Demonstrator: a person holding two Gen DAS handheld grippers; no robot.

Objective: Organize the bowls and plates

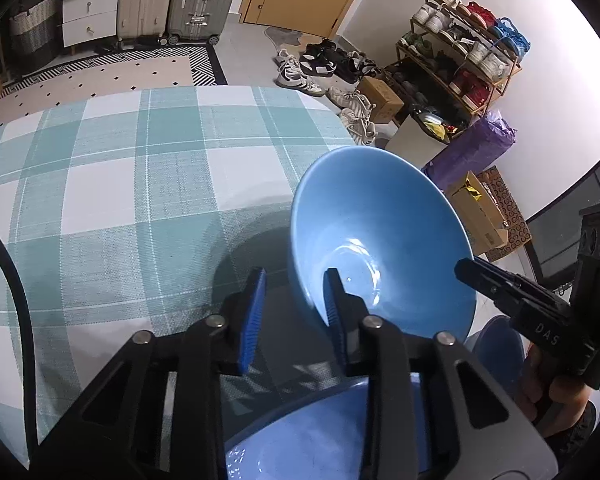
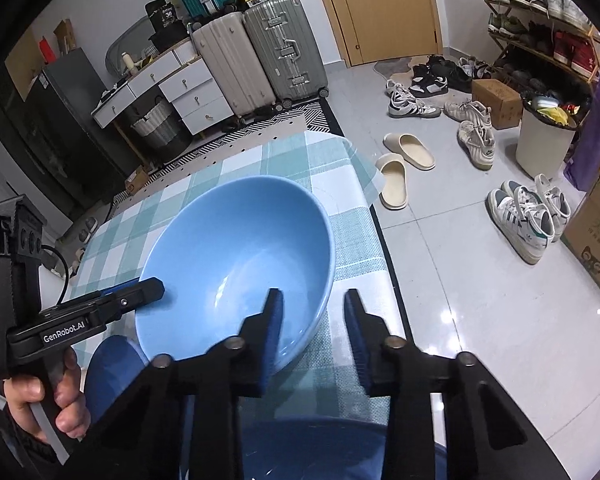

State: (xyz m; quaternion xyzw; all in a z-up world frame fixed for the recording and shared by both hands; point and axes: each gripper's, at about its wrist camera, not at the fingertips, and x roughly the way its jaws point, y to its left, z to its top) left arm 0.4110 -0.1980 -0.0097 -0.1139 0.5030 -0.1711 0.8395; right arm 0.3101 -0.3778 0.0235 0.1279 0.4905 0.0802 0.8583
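Note:
A light blue bowl (image 1: 384, 216) (image 2: 236, 240) stands near the right edge of the table with the teal checked cloth (image 1: 120, 200) (image 2: 348, 188). My left gripper (image 1: 296, 292) straddles its left rim, one pad inside the bowl and one outside, shut on it. In the right wrist view the left gripper (image 2: 148, 286) pinches that same rim. On the opposite rim my right gripper (image 2: 314, 312) is shut too, one finger inside; its finger (image 1: 466, 270) reaches over the rim. A darker blue plate (image 1: 312, 440) (image 2: 340, 448) lies below the grippers, partly hidden.
Another dark blue dish (image 1: 500, 350) (image 2: 112, 364) sits beside the bowl. A person's hand (image 2: 48, 404) holds the left gripper's handle. Beyond the table edge are loose shoes (image 2: 528, 220), slippers (image 2: 400, 168), a white bin (image 2: 540, 148), boxes (image 1: 480, 216), a shoe rack (image 1: 460, 52) and suitcases (image 2: 284, 48).

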